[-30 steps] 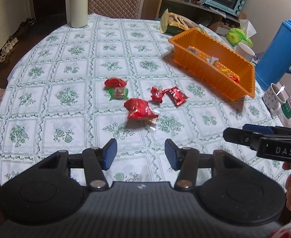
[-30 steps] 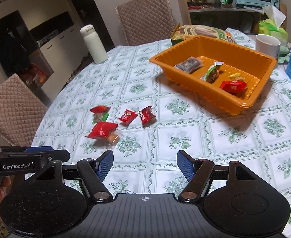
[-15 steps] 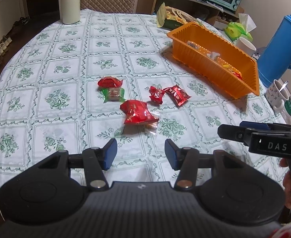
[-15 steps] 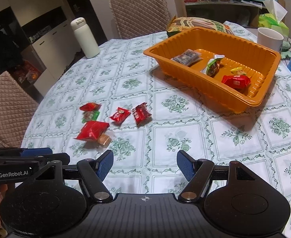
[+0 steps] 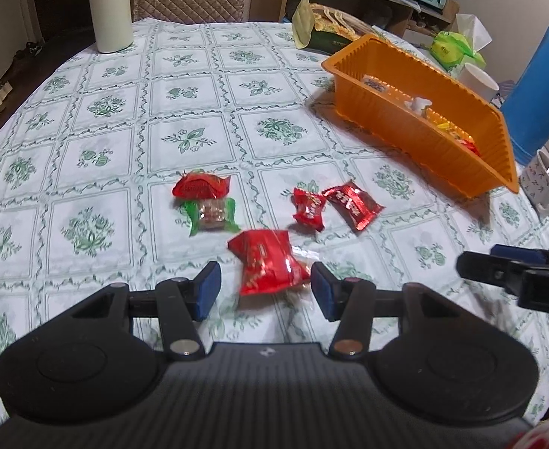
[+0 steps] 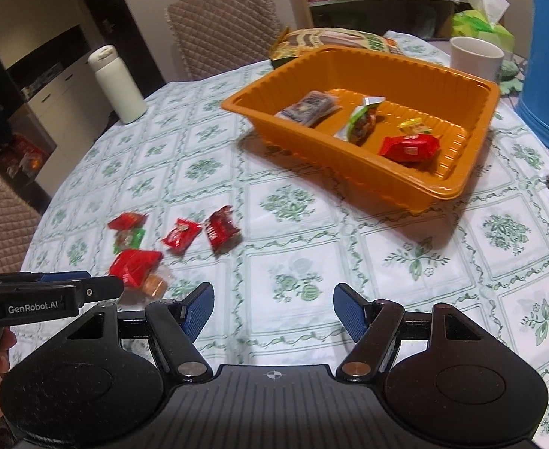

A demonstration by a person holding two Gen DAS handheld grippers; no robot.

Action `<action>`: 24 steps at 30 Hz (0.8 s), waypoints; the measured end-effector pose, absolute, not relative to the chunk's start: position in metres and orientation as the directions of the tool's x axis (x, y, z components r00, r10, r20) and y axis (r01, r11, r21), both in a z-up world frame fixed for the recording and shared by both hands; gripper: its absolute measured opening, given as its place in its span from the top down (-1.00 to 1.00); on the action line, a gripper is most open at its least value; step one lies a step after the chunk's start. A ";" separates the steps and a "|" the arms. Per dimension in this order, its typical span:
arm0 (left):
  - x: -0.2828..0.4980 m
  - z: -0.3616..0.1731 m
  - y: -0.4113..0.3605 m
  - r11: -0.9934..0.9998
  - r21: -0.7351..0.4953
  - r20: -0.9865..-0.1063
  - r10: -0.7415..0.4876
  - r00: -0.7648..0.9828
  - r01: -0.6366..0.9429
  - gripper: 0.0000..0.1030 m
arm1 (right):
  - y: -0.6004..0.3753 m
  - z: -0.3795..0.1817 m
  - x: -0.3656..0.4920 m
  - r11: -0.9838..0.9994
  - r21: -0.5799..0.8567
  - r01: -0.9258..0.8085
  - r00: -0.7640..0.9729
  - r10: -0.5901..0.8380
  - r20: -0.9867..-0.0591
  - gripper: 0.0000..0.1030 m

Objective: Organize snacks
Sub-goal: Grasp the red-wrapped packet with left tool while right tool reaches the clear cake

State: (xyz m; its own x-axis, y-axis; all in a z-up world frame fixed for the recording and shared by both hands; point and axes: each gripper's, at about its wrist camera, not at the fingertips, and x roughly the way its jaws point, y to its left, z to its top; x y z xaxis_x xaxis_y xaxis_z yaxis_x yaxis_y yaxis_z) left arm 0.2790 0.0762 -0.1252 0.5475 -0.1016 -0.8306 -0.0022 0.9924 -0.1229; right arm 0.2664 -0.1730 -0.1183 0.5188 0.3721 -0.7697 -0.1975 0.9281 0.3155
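Several wrapped snacks lie loose on the tablecloth. My left gripper [image 5: 266, 290] is open, its jaws on either side of a large red packet [image 5: 270, 262] and just short of it. Beyond lie a green-wrapped snack [image 5: 211, 215] under a red one [image 5: 199, 186], and two small red packets [image 5: 309, 207] [image 5: 352, 205]. An orange tray [image 5: 416, 138] at the right holds several snacks [image 6: 409, 147]. My right gripper [image 6: 270, 308] is open and empty above bare cloth, right of the left gripper [image 6: 49, 293].
A white bottle [image 5: 109, 7] stands at the table's far side. A blue jug [image 5: 540, 89], white cups [image 5: 478, 80] [image 5: 544, 183], a tissue pack [image 5: 458, 45] and a snack bag [image 5: 323, 26] crowd the right and far edge. Quilted chairs [image 6: 222, 22] surround the table.
My left gripper has moved forward and down to the large red packet, which now sits between its open jaws. My right gripper has drifted forward toward the tray.
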 end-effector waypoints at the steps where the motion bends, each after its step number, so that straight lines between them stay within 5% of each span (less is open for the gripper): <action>1: 0.283 -0.127 0.077 0.992 -0.123 -0.833 -0.103 0.544 -0.001 0.05 | -0.174 -0.119 0.267 0.930 0.315 -0.191 0.521 0.368 -0.770 -0.37; 10: 0.305 -0.142 0.074 0.994 -0.107 -0.846 -0.110 0.521 0.035 0.08 | -0.177 -0.121 0.271 0.935 0.317 -0.159 0.523 0.352 -0.776 -0.37; 24: 0.292 -0.144 0.086 0.987 -0.144 -0.837 -0.159 0.524 0.070 0.43 | -0.166 -0.127 0.272 0.930 0.325 -0.174 0.503 0.367 -0.783 -0.37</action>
State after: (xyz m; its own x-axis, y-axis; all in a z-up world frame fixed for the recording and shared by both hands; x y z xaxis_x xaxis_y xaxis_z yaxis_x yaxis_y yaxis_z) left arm 0.2924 0.0865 -0.1443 0.5236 -0.1594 -0.8369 0.0701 0.9871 -0.1441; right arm 0.2720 -0.1657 -0.1266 0.5026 0.3670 -0.7827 -0.1736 0.9298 0.3245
